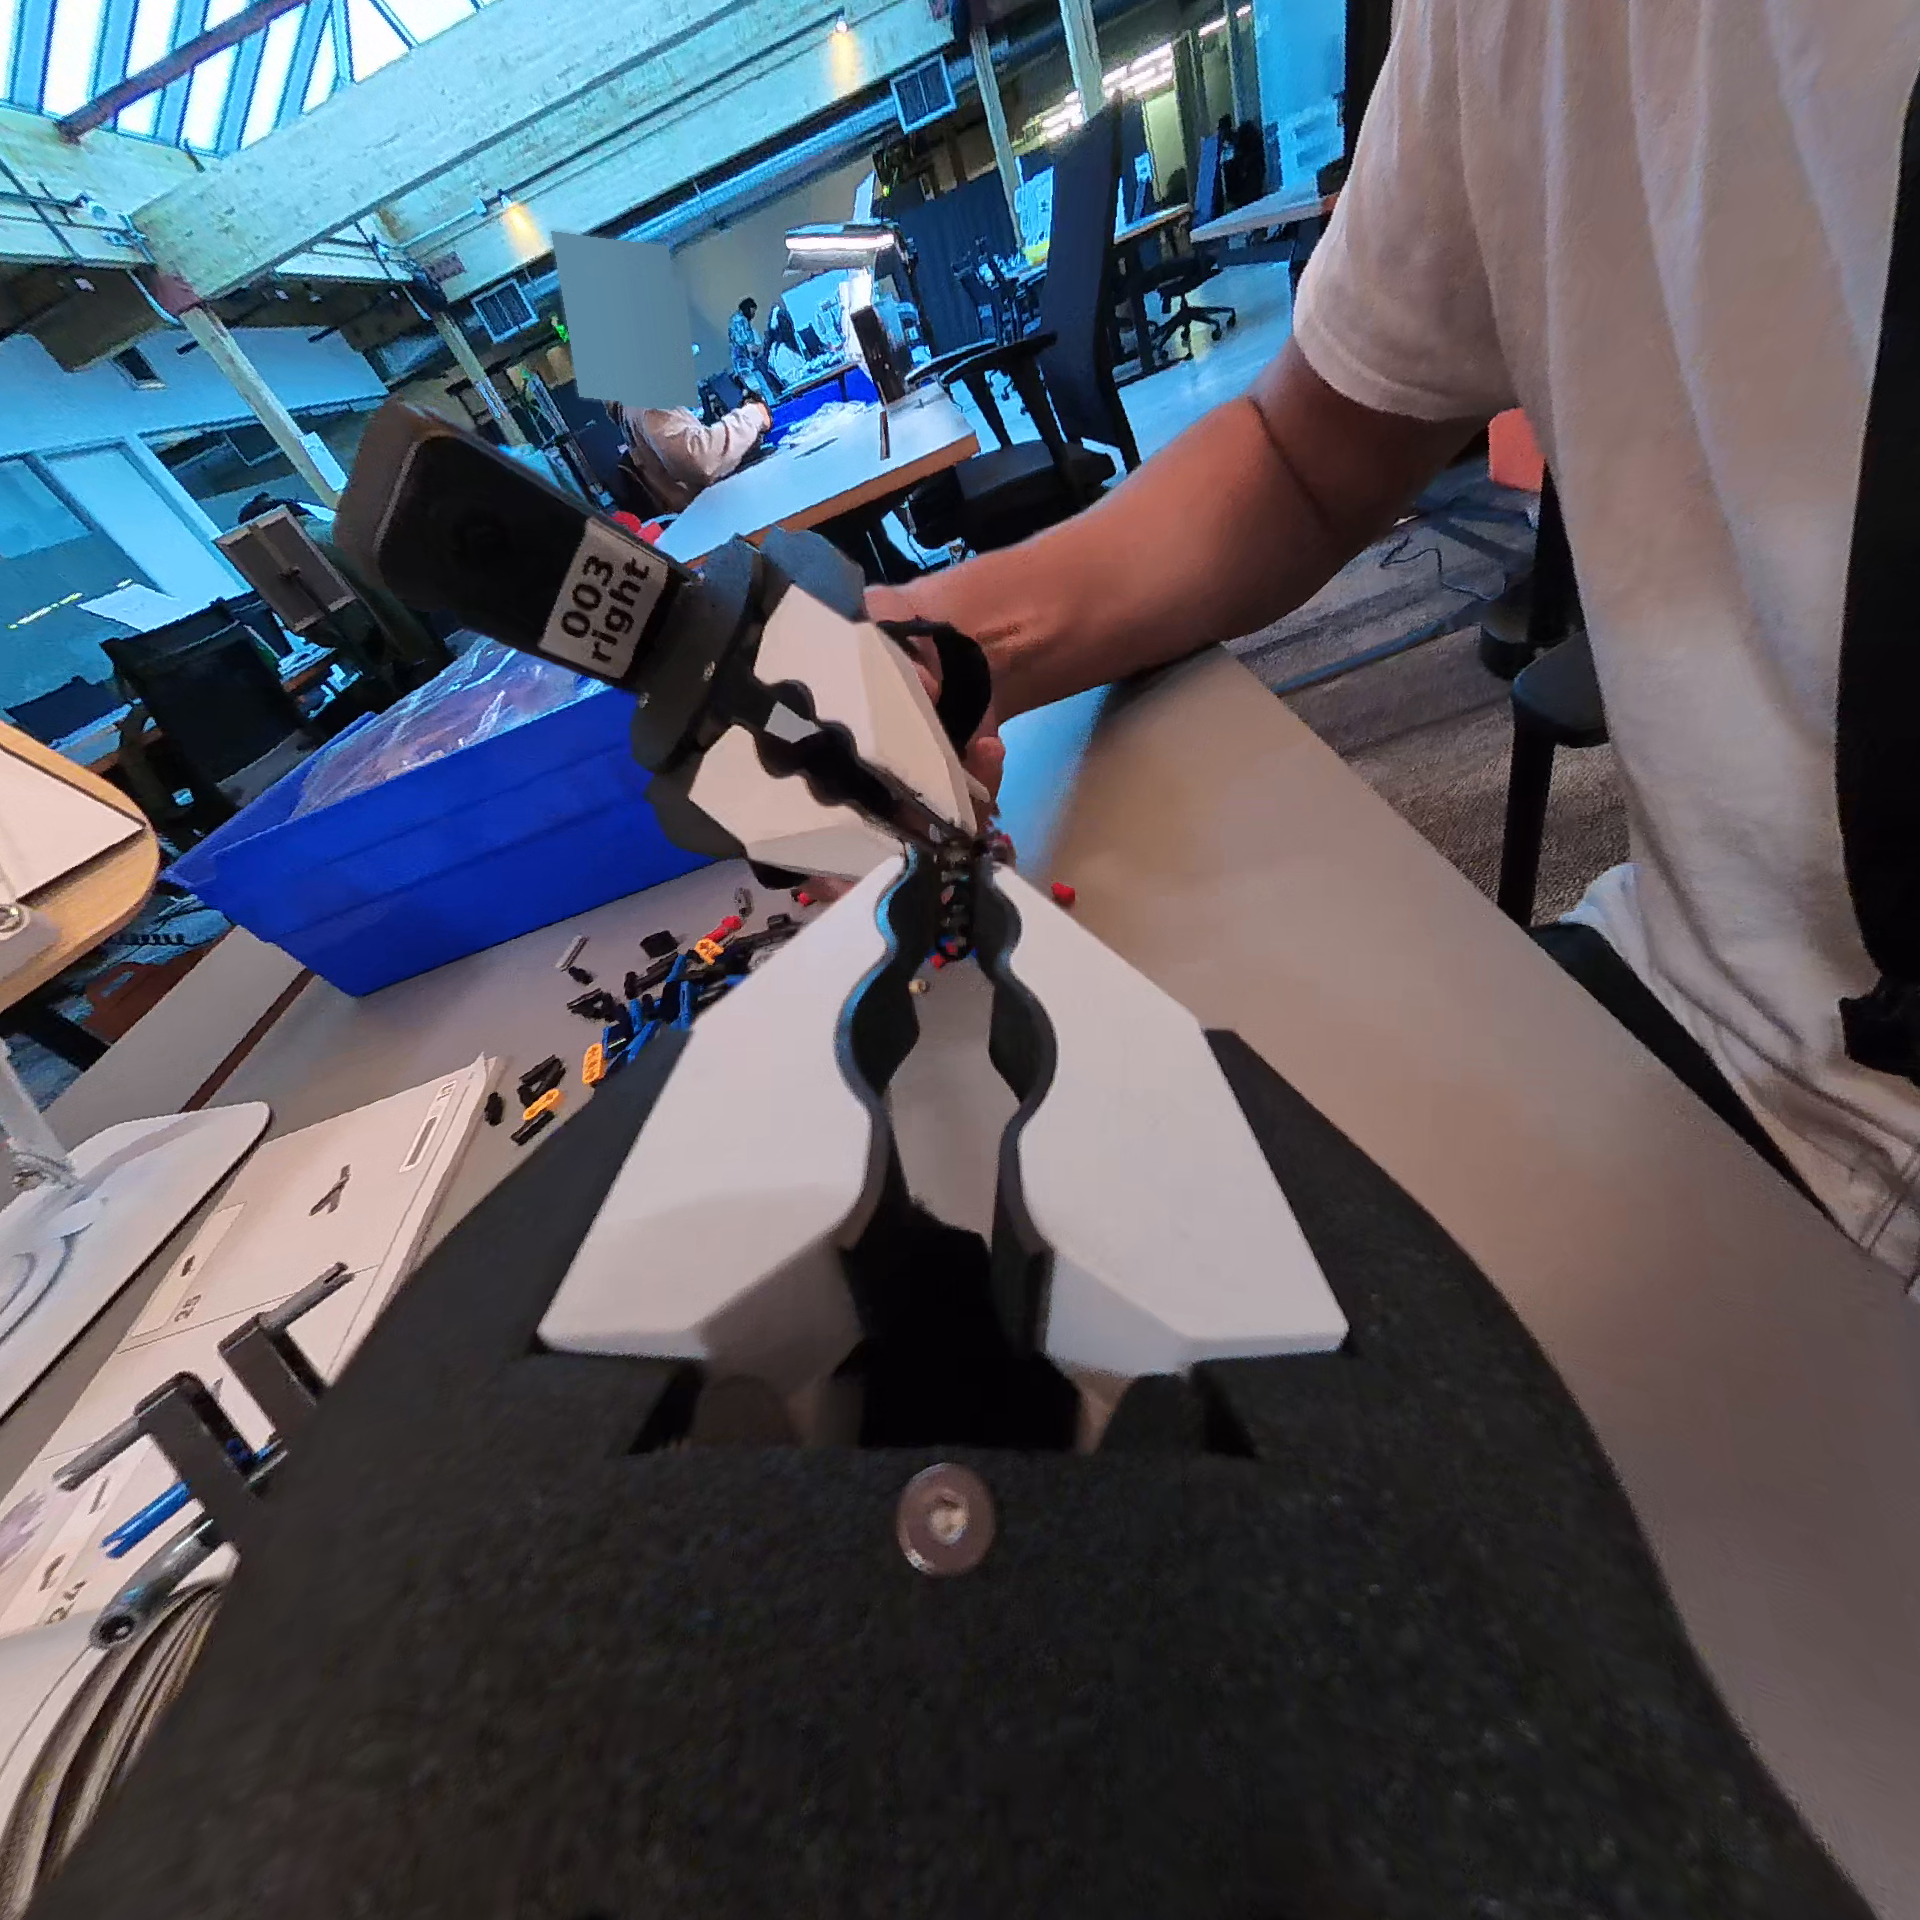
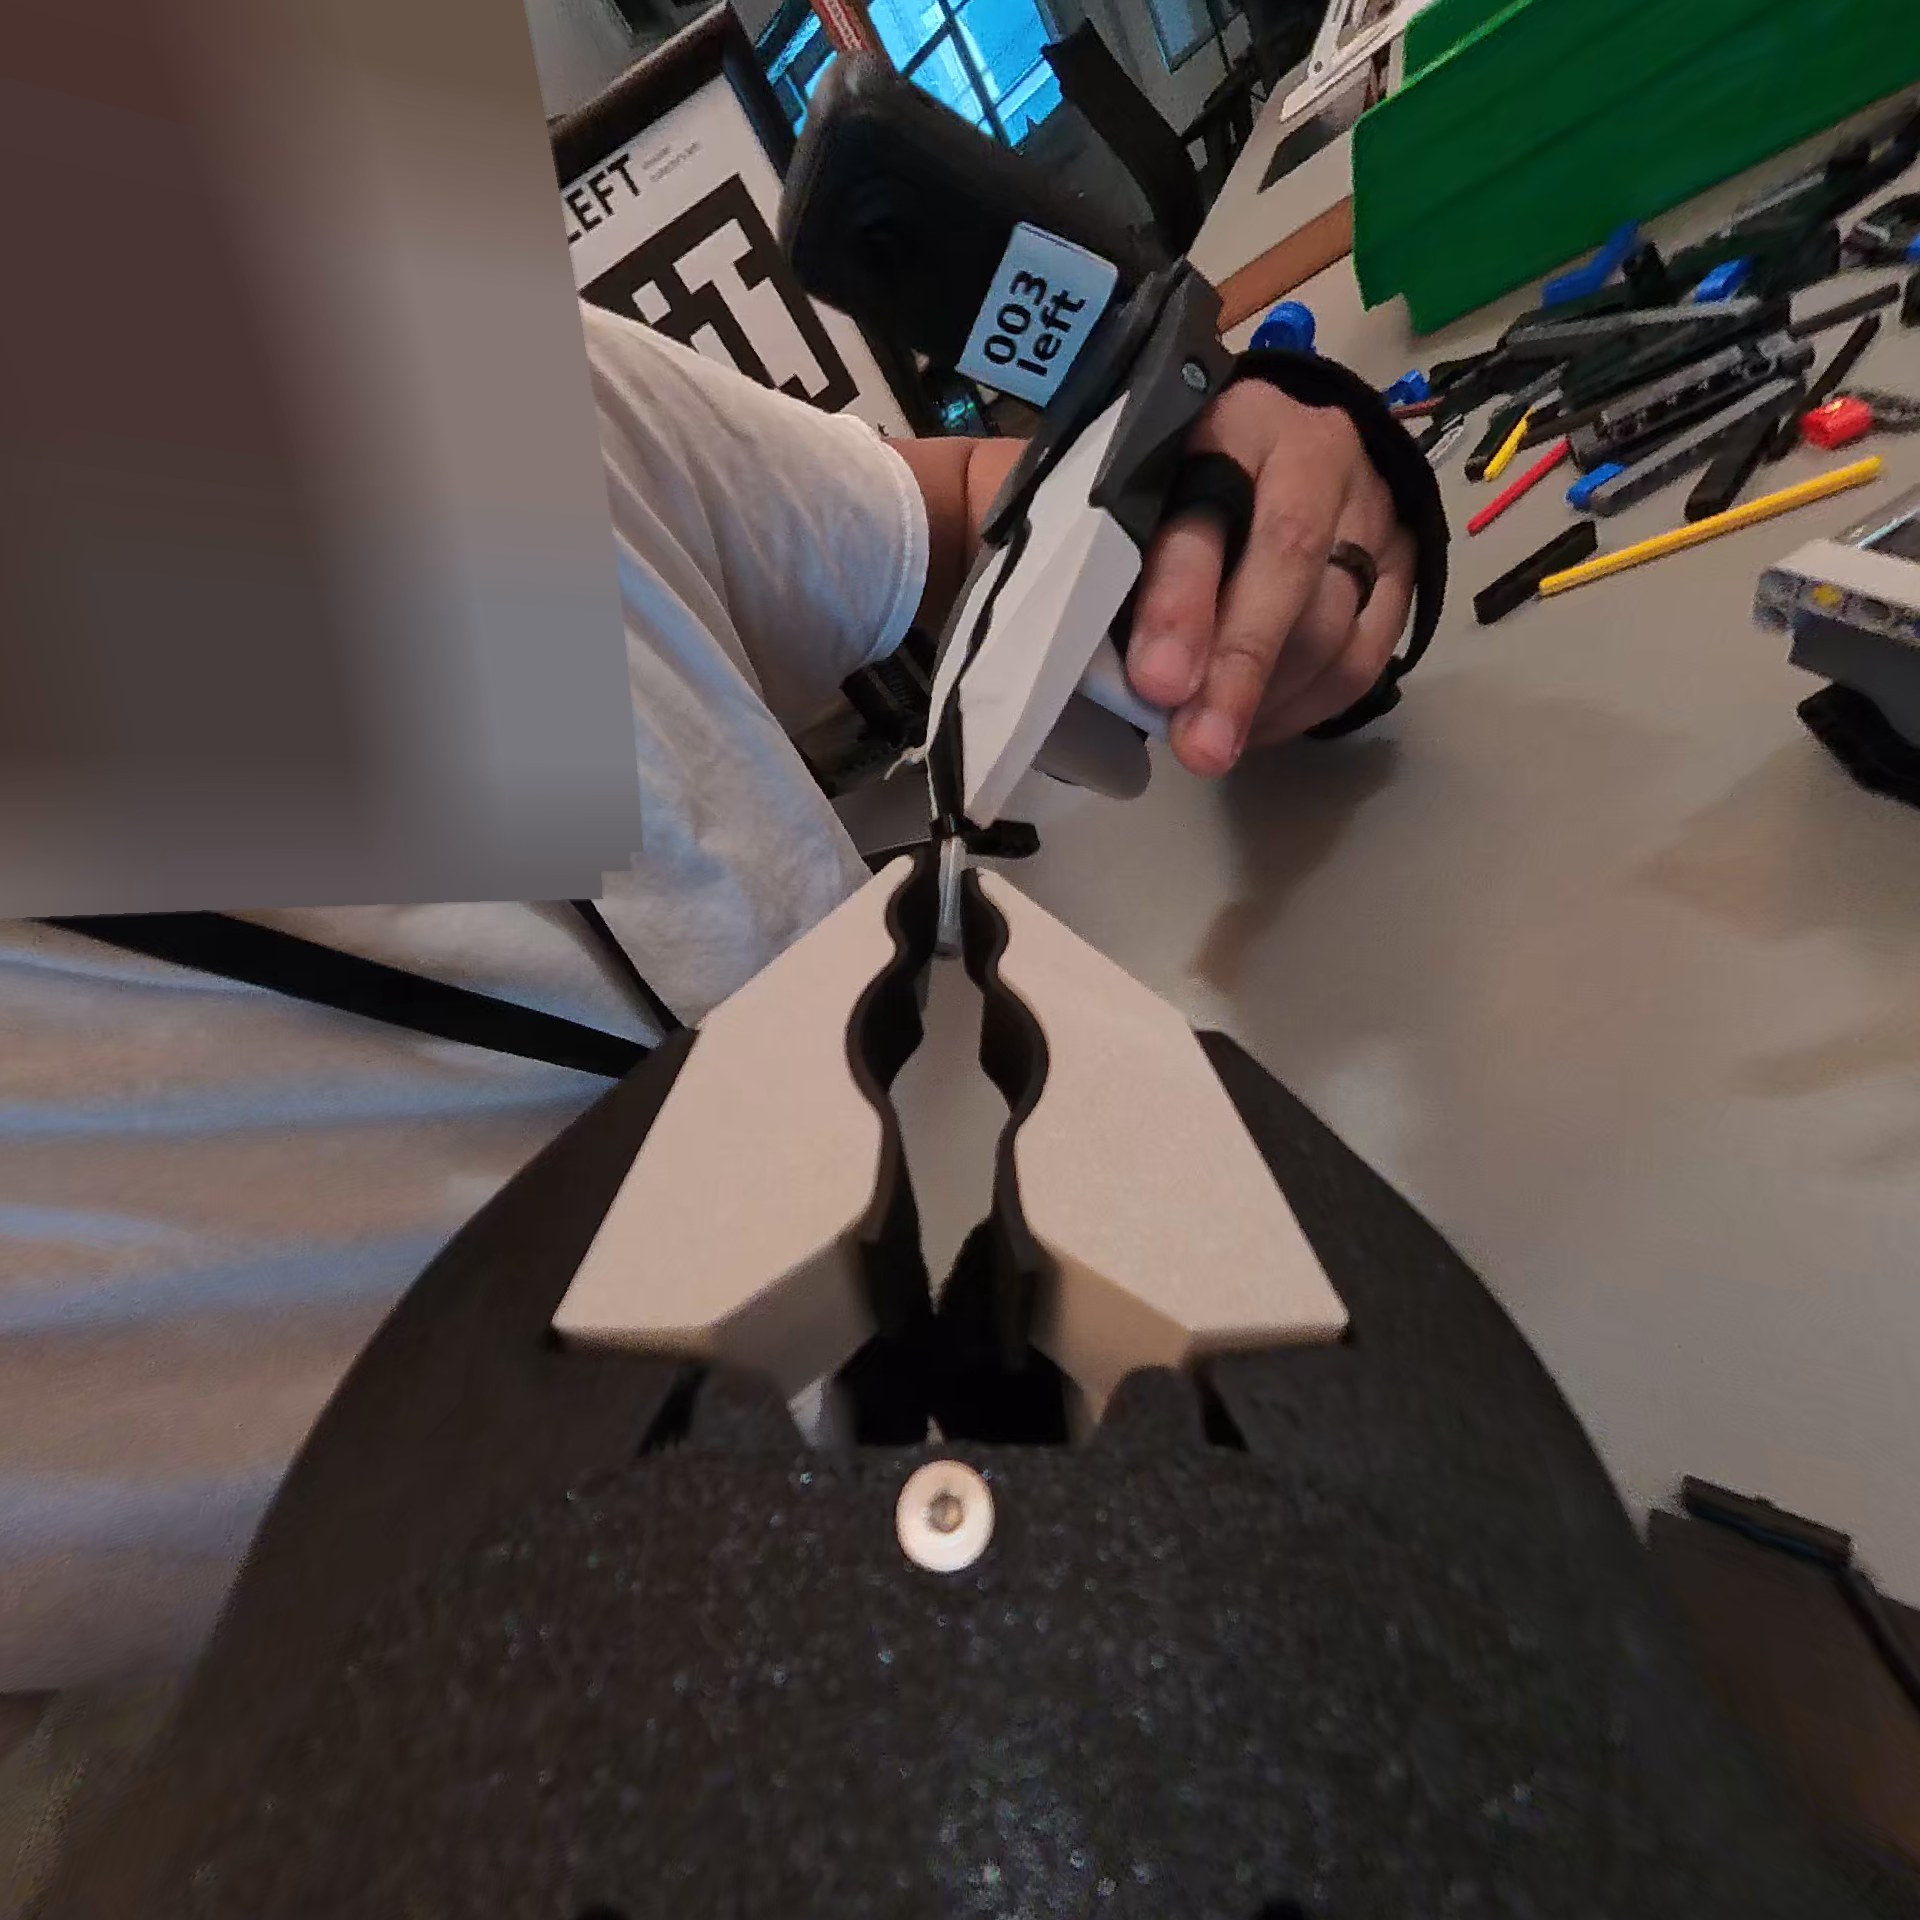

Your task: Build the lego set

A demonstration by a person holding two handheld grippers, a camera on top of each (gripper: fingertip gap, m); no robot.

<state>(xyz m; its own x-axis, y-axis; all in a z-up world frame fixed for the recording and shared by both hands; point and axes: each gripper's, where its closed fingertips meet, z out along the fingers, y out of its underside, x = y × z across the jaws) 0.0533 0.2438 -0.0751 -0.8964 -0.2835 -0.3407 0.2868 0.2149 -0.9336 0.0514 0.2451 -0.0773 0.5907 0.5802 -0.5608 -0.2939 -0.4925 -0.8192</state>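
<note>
In the left wrist view my left gripper (image 1: 951, 875) is shut on a small black holed lego beam (image 1: 954, 902), held above the grey table (image 1: 1299, 987). My right gripper (image 1: 968, 823) comes in from the upper left and its tips meet the beam's far end. In the right wrist view my right gripper (image 2: 948, 881) is shut on a short light grey pin (image 2: 950, 906). The left gripper (image 2: 951, 816) hangs just beyond it, tip to tip, with the black piece (image 2: 1003, 837) sticking out sideways. The joint between pin and beam is hidden by the fingertips.
Loose black, blue and orange pieces (image 1: 644, 997) lie before a blue bin (image 1: 447, 842). An instruction booklet (image 1: 312, 1226) and a small black assembly (image 1: 208, 1423) lie at left. A green bin (image 2: 1621, 135), long beams and axles (image 2: 1662, 395) and a grey part-built model (image 2: 1849, 603) are at right.
</note>
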